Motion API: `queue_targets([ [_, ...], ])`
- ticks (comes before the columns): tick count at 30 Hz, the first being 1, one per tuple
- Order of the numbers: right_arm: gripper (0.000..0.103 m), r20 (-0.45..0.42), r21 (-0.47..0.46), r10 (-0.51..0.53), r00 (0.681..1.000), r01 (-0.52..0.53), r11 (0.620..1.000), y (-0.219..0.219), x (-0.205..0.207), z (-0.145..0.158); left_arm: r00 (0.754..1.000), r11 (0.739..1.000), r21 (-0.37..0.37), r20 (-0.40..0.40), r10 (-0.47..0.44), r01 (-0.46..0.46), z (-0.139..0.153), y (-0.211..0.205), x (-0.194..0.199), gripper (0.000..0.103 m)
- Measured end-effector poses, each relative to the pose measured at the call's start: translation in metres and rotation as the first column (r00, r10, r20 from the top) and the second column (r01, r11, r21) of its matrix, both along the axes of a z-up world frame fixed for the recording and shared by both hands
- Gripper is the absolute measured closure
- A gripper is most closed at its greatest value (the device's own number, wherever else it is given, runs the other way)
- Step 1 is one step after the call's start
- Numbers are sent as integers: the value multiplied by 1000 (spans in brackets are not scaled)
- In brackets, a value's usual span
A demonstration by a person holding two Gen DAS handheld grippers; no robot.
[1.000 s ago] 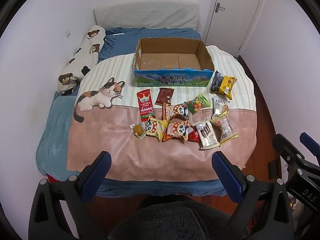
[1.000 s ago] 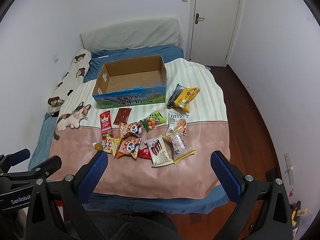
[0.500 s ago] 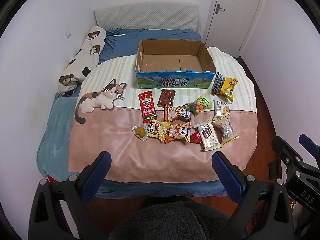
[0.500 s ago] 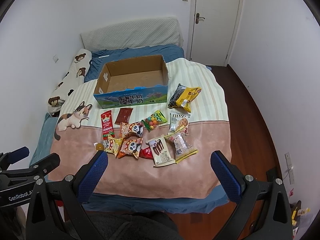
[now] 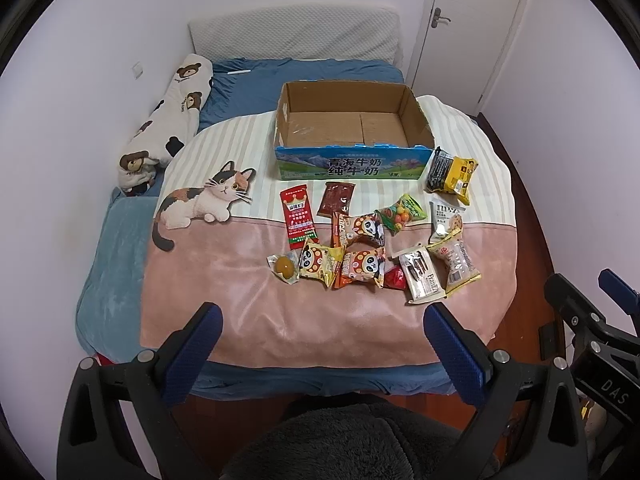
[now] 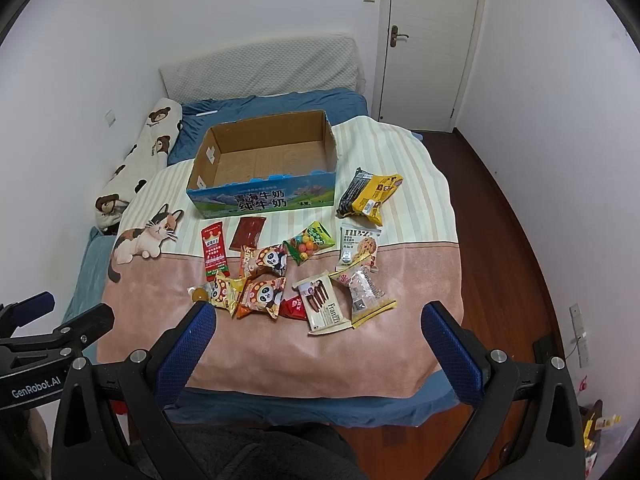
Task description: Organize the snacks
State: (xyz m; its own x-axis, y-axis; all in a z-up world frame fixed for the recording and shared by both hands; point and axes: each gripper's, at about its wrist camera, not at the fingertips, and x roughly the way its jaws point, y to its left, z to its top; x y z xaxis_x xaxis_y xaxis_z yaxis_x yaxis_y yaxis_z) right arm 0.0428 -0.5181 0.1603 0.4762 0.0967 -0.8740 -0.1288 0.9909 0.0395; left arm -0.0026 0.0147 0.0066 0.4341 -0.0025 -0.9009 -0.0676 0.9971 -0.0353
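Observation:
An empty open cardboard box [image 5: 352, 130] [image 6: 268, 156] with a blue-green printed front stands on the blanket. In front of it lie several snack packets: a red stick pack [image 5: 298, 216], panda packs [image 5: 362, 266] [image 6: 262, 296], a Franzzi wafer pack [image 5: 422, 278] [image 6: 322, 308], a green candy bag [image 6: 308, 242] and a yellow-black pack [image 5: 452, 174] [image 6: 368, 194]. My left gripper [image 5: 322, 332] and right gripper [image 6: 318, 332] are both open and empty, held high over the bed's near edge, well short of the snacks.
The blanket with a cat picture [image 5: 208, 200] covers the blue bed [image 5: 108, 264]. A bear-print pillow [image 5: 168, 128] lies along the left wall. A closed door [image 6: 430, 40] and wooden floor [image 6: 516, 240] are at the right.
Both views have shifted slightly forward toward the bed. Nothing on the bed has moved and both grippers stay open.

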Motion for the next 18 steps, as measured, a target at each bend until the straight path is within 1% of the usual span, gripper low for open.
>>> queue_targets([
  [18,0,-3,3,-1,1000,1,1000,2,0,-1,1000,1000,-3,-1,0,0,-1,-1,-1,0],
])
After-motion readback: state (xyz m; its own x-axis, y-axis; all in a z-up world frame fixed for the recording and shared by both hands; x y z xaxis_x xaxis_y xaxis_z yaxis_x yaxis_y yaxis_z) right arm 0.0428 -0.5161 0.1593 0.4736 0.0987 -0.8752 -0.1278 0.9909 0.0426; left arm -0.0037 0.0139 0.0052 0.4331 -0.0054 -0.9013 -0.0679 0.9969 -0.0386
